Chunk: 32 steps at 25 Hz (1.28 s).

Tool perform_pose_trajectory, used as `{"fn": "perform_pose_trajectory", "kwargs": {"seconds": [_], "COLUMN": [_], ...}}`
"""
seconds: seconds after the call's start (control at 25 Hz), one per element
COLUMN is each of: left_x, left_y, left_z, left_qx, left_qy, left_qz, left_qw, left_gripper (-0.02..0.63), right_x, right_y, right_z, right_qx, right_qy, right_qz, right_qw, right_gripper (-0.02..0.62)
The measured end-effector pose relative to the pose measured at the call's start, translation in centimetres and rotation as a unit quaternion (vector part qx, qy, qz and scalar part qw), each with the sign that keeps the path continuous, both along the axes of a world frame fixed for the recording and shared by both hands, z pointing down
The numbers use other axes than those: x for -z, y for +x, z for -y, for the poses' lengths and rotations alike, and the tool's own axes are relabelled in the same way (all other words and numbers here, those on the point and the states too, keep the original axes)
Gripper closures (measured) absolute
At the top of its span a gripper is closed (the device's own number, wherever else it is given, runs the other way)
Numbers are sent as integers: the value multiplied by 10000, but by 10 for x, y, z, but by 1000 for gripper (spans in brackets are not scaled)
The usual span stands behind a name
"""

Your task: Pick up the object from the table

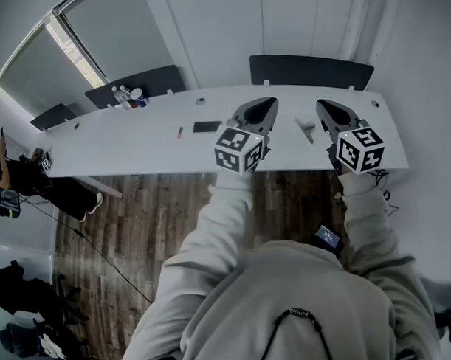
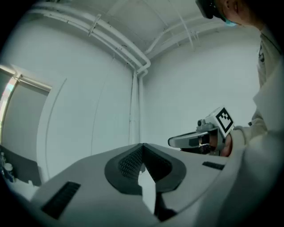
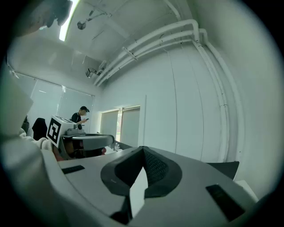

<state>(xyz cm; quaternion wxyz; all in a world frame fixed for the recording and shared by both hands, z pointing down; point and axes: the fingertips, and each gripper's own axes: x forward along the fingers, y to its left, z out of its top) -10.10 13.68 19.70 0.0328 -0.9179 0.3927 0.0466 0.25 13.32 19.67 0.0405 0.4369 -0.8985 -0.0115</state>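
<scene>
A small pale grey object [image 1: 307,130] lies on the long white table [image 1: 138,147], between my two grippers and a little beyond them. My left gripper [image 1: 267,105] hovers over the table's near part, jaws shut and empty; in its own view the left gripper [image 2: 142,146] points at the white wall. My right gripper [image 1: 324,107] hovers just right of the object, also shut with nothing in it; the right gripper [image 3: 143,149] points level at the wall in its own view. Neither gripper view shows the table or the object.
A flat black item [image 1: 207,127] and a small red thing [image 1: 180,131] lie left of my left gripper. Bottles [image 1: 129,97] stand at the far left of the table. Dark chairs [image 1: 310,70] line the far side. A person [image 1: 19,177] stands at left.
</scene>
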Motion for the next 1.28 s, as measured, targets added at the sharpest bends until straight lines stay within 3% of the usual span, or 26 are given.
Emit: {"fn": "perform_pose_trajectory", "kwargs": {"seconds": [0.72, 0.96, 1.28], "left_x": [2, 0, -1], "left_y": [10, 13, 35], "left_z": [12, 26, 46], "left_qx": [84, 219, 387], "left_qy": [117, -49, -139], "left_qz": [89, -91, 37], "left_qw": [9999, 9997, 9991], "left_gripper": [604, 604, 604], "right_x": [-12, -12, -15], "right_y": [23, 37, 54], "right_z": [17, 27, 51], "right_qx": [46, 155, 444], "right_qy": [-181, -256, -386], "right_qz": [169, 323, 311], "right_qw": [9997, 9990, 9978], "right_gripper": [577, 577, 577]}}
